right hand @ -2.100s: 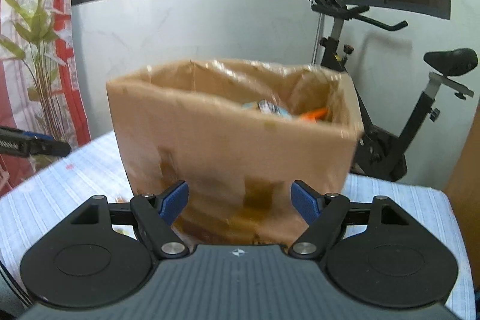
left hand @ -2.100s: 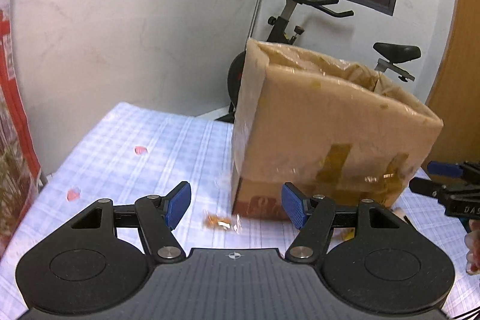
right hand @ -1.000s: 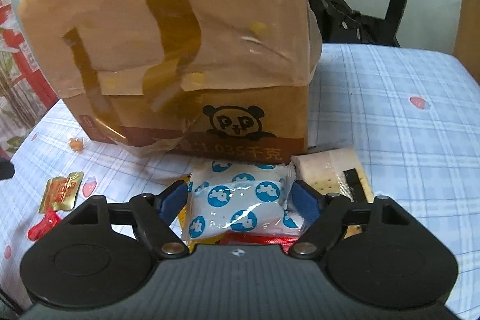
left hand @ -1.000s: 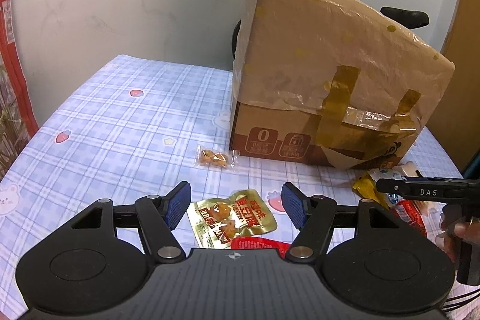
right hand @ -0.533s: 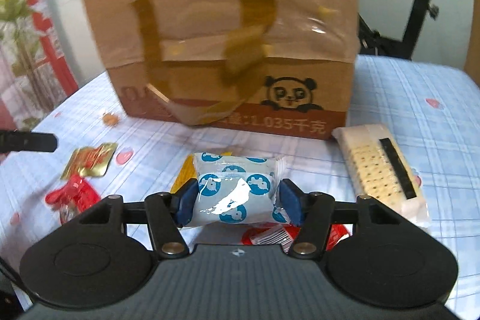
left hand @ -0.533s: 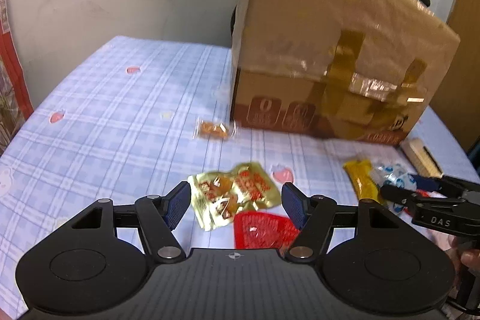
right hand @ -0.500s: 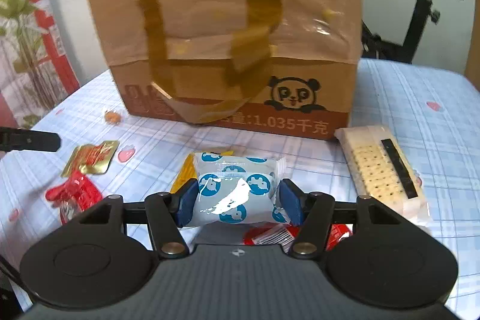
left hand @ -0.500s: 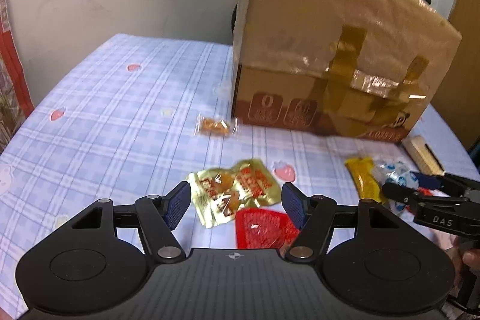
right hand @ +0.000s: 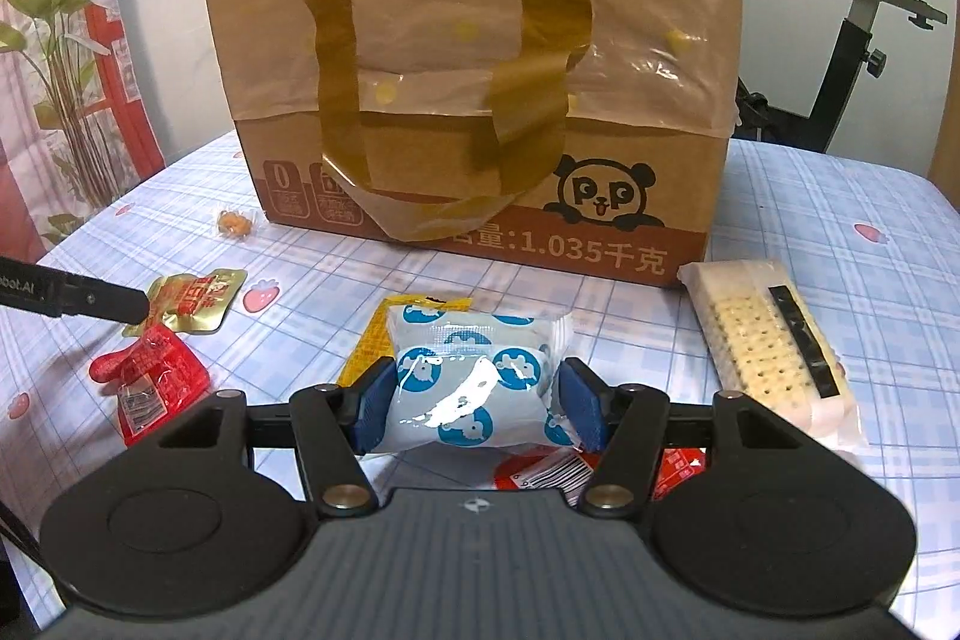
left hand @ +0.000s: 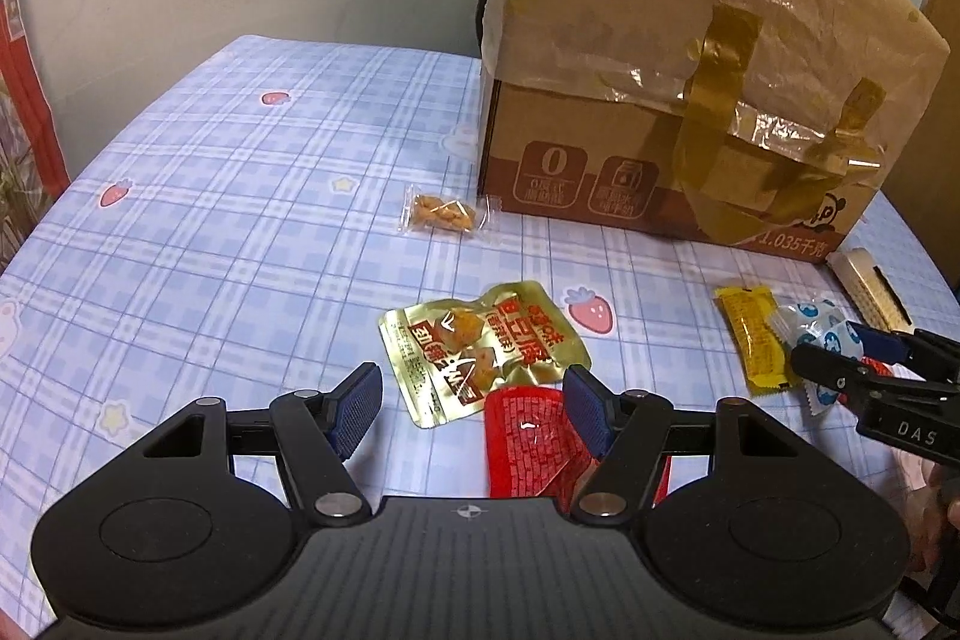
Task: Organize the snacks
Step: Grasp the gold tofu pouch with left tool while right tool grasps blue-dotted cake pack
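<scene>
My right gripper (right hand: 474, 400) is shut on a white snack packet with blue circles (right hand: 468, 370), both pads pressed into its sides just above the table. That packet lies over a yellow packet (right hand: 372, 340) and a red one (right hand: 540, 472). My left gripper (left hand: 474, 400) stands open low over a gold snack pouch (left hand: 480, 352) and a red packet (left hand: 528, 442), gripping neither. The tall cardboard box (right hand: 480, 70) with a plastic liner taped over its rim stands behind them. In the left wrist view the right gripper (left hand: 840, 358) holds the white packet (left hand: 810, 322) at far right.
A small clear packet of orange snacks (left hand: 444, 214) lies by the box's left corner. A long cracker pack (right hand: 768, 340) lies to the right of the box front. The table has a blue checked cloth (left hand: 240, 220). An exercise bike (right hand: 870, 10) stands behind.
The right gripper's jaws have closed onto the white packet with blue circles. The left gripper has sunk a little toward the gold pouch and the red packet.
</scene>
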